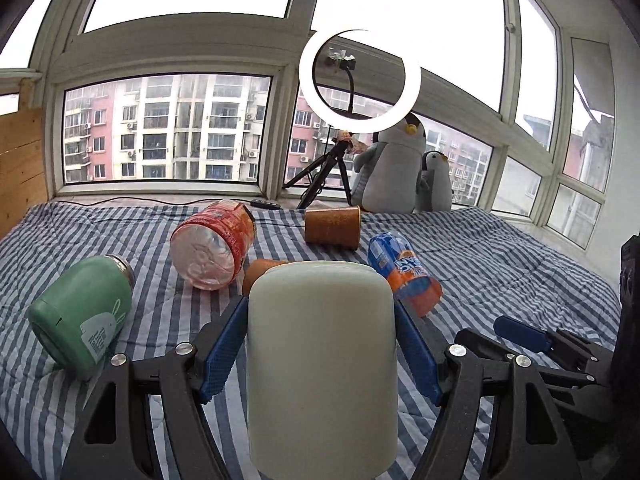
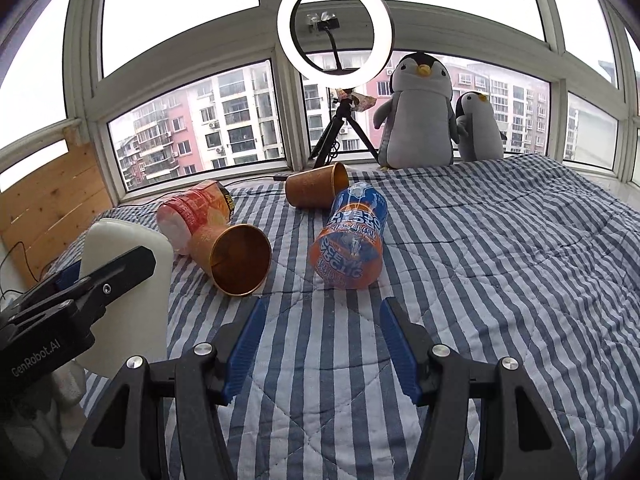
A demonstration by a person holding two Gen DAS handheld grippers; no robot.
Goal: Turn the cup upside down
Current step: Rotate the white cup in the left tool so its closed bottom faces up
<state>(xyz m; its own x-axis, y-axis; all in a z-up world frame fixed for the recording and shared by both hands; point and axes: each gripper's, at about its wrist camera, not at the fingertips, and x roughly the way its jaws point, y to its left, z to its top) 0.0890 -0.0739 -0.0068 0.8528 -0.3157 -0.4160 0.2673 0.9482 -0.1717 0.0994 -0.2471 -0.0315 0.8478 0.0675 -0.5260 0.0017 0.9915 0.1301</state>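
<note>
My left gripper (image 1: 320, 308) is shut on a tall white cup (image 1: 322, 360), its blue pads pressed on both sides; the cup stands upright with its closed end up. The cup also shows in the right wrist view (image 2: 128, 292) at the far left, with the left gripper (image 2: 72, 292) around it. My right gripper (image 2: 322, 312) is open and empty above the striped bed cover (image 2: 480, 280). In the left wrist view the right gripper (image 1: 528, 336) sits low at the right.
Lying on the cover: a green flask (image 1: 84, 312), a clear red-labelled jar (image 1: 212, 244), two copper cups (image 2: 240, 256) (image 2: 316, 190), and a blue-orange cup (image 2: 352, 240). A ring light on a tripod (image 2: 336, 36) and two plush penguins (image 2: 420, 112) stand by the window.
</note>
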